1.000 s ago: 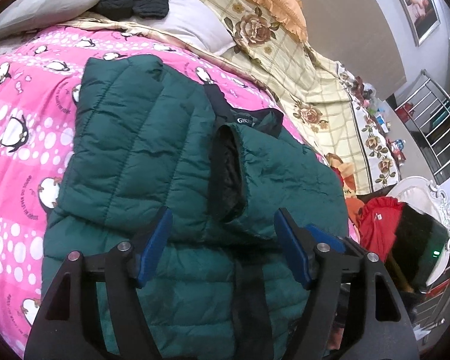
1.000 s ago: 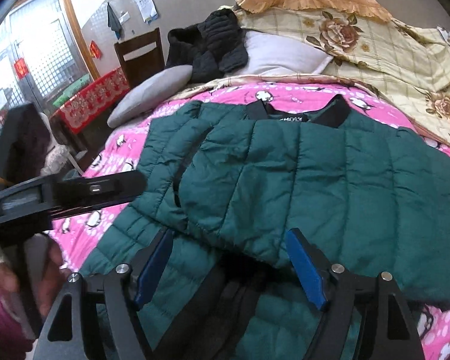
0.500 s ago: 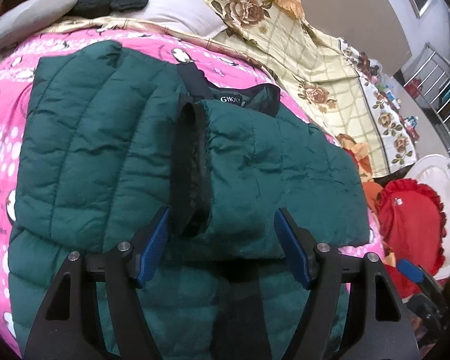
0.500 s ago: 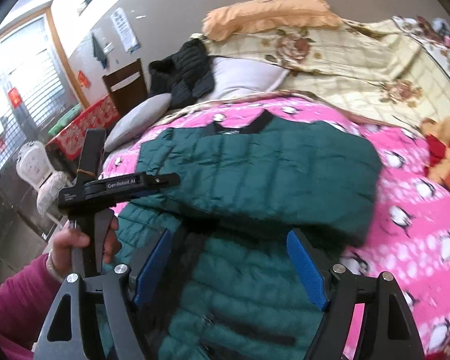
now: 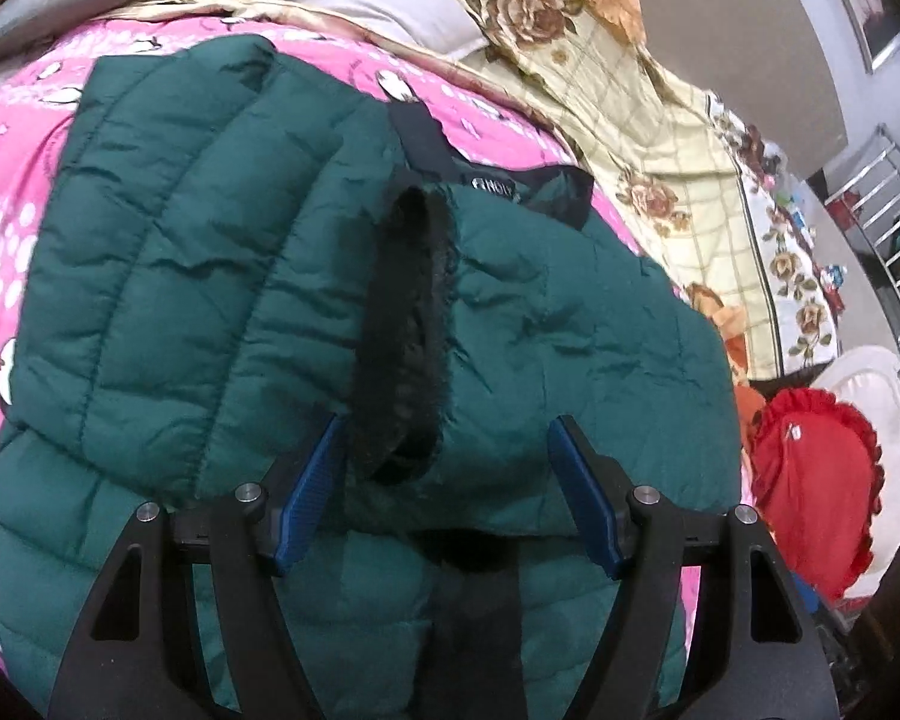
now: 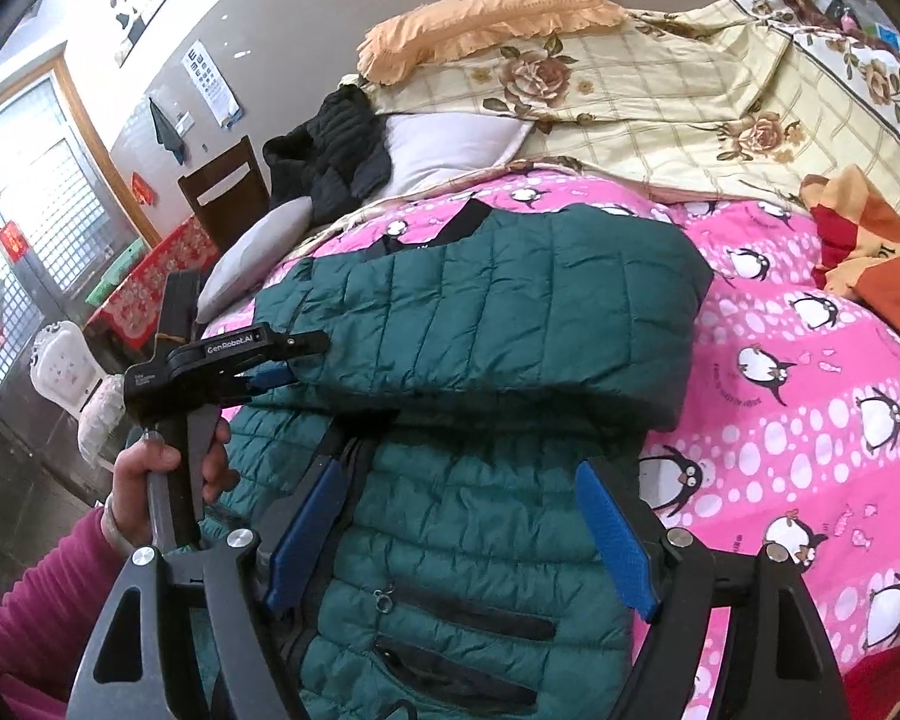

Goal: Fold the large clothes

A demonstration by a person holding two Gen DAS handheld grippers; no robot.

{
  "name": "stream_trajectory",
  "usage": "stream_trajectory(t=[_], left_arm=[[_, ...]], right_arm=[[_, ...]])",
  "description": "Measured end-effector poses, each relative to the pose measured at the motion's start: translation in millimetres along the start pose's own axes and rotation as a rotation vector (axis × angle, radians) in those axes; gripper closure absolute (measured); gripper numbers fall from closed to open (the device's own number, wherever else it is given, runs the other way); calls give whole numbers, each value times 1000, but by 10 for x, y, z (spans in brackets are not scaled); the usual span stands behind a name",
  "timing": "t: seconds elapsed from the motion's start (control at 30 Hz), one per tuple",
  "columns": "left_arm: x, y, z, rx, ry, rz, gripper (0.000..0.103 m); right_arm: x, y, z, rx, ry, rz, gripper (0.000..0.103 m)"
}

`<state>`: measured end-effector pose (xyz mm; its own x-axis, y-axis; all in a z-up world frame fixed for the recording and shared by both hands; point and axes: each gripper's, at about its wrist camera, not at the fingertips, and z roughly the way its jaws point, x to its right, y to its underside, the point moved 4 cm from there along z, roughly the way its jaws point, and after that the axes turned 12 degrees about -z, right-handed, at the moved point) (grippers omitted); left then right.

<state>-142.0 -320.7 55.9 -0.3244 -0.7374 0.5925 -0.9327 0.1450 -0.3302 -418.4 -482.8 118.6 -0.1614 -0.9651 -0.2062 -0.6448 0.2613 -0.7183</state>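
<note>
A dark green puffer jacket (image 5: 198,276) lies front up on the pink penguin blanket (image 5: 6,138), both sleeves folded across its chest. In the left wrist view the right sleeve's black fleece cuff (image 5: 405,348) points toward my left gripper (image 5: 447,480), which hovers open just above it, its pads apart from the cloth. In the right wrist view my right gripper (image 6: 459,534) stands open over the jacket's lower body (image 6: 468,516), above the zip pockets (image 6: 462,612). The left gripper (image 6: 294,360) shows there too, held by a hand (image 6: 150,480) at the jacket's left edge.
A floral quilt (image 6: 660,96), an orange pillow (image 6: 486,12), a white pillow (image 6: 450,144) and a black jacket (image 6: 330,150) lie at the bed's head. A red cushion (image 5: 810,480) sits off the bed's right side. A wooden chair (image 6: 225,192) and a red-clothed table (image 6: 150,276) stand left.
The left gripper has come closer to the folded sleeve's cuff. The right gripper has drawn back from the chest to the jacket's lower body and swung right, bringing the pink blanket into view.
</note>
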Motion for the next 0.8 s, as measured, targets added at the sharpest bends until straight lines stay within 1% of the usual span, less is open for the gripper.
stream_trajectory(t=[0.1,0.3,0.37,0.4,0.47,0.53,0.6,0.7,0.8], left_arm=[[44,33,59,-5,0,-1,32],[59,-15,65,-16,51,-43,33],[52,-27,44,-16,76,-49,43],[57,-33,30,-12,80,-41,51],[82,-30,-3,2,79,-20,59],[124,-14,-53,14,70,18,75],[172,-13,-116,39,62,49,78],[309,-44,-341,74,97,93,80],[437,-133,-648,138,119,137,80]], right_arm=[[-27,-25,54,1,-12,4,25],[-157,-65,86,-8,-11,-32,25],[-171,-54,85,-9,1,-40,25],[-170,-46,87,-10,1,-38,25],[-152,-23,105,-14,-3,-17,25],[-127,-2,125,-20,-5,3,25],[-108,7,134,-25,-5,16,25],[-103,-6,126,-19,2,12,25],[-111,-38,136,-17,7,5,25]])
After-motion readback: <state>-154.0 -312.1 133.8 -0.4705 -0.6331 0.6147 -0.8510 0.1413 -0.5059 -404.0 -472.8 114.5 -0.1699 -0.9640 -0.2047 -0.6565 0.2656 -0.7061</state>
